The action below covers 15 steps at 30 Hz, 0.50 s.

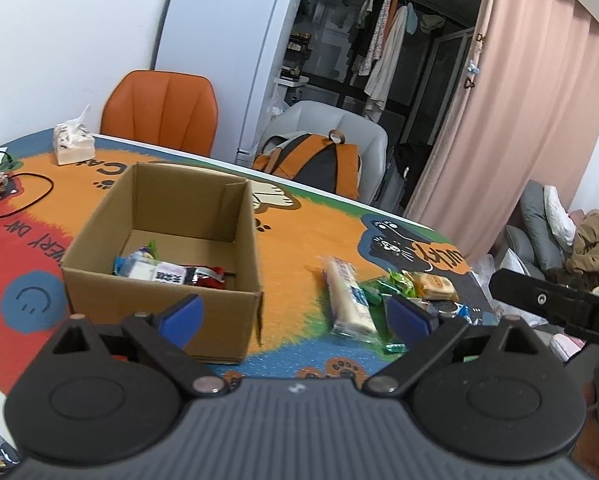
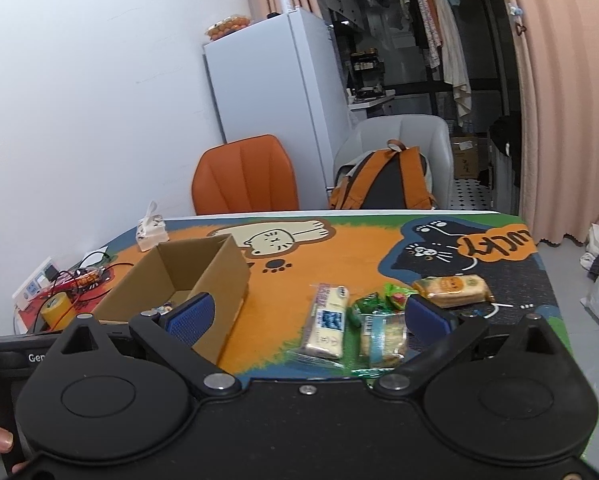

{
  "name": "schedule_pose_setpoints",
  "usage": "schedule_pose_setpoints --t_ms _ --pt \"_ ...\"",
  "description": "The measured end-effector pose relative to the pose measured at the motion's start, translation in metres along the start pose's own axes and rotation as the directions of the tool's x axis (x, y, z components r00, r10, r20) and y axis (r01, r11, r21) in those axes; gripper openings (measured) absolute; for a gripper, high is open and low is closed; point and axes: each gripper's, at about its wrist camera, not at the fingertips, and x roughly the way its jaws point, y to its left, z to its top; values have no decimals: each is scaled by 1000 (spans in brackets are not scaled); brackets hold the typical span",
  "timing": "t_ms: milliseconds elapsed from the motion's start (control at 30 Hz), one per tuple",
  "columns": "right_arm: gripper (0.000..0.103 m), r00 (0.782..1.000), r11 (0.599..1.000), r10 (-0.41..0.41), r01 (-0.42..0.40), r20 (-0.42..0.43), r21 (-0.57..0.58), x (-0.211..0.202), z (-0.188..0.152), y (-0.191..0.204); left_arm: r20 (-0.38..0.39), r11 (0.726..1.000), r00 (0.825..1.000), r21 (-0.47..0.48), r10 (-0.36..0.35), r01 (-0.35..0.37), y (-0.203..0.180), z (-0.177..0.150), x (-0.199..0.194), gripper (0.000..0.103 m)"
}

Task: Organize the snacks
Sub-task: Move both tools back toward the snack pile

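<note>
We hold the left gripper (image 1: 293, 312) and right gripper (image 2: 311, 314) spread wide and empty, loose snacks (image 2: 373, 320) lying just ahead, the cardboard box (image 1: 163, 236) to their left for loading.

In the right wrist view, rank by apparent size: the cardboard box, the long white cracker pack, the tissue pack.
1. cardboard box, clearly largest.
2. long white cracker pack.
3. tissue pack, smallest, though it sits farther back, so true size is unsure.
</note>
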Motion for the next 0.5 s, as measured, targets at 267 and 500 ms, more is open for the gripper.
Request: schedule_pose_setpoints --t_ms 267,500 --pt "103 999 999 -37 37 -3 14 -3 -2 -17 -18 999 1000 26 -23 23 -14 -2 8 98" --pt "103 998 998 -61 62 -34 32 2 -12 -34 -38 997 998 38 -59 60 -24 -11 22 97"
